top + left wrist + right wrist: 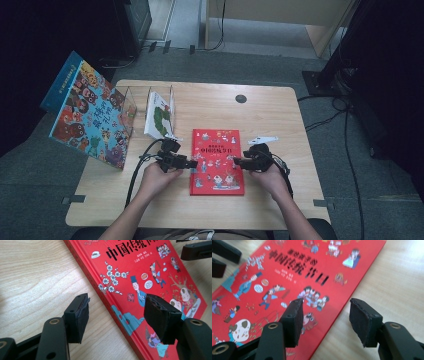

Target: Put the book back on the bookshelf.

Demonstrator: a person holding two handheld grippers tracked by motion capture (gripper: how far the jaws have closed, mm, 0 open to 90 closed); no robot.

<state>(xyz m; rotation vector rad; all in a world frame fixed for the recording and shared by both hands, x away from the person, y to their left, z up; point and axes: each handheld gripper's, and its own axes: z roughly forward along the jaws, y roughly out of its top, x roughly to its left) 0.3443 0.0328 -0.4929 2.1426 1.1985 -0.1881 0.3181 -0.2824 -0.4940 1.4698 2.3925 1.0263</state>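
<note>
Worktop (280,115) of pale wood has a flat red picture book (217,161) lying near its front middle. Left gripper (194,163) sits at the book's left edge, right gripper (236,161) at its right edge. Both sets of fingers are spread apart and grip nothing; each straddles a book edge. Bare wood lies beyond both edges. A clear rack (150,107) holding a white book (159,116) stands farther back on the left.

Red book (217,161) with black title characters and small multicoloured cartoon figures, pale wood-grain table (270,115), black grippers, blue-edged picture book (90,112) crowded with red and orange faces, white book (159,115) with green leaf shape
</note>
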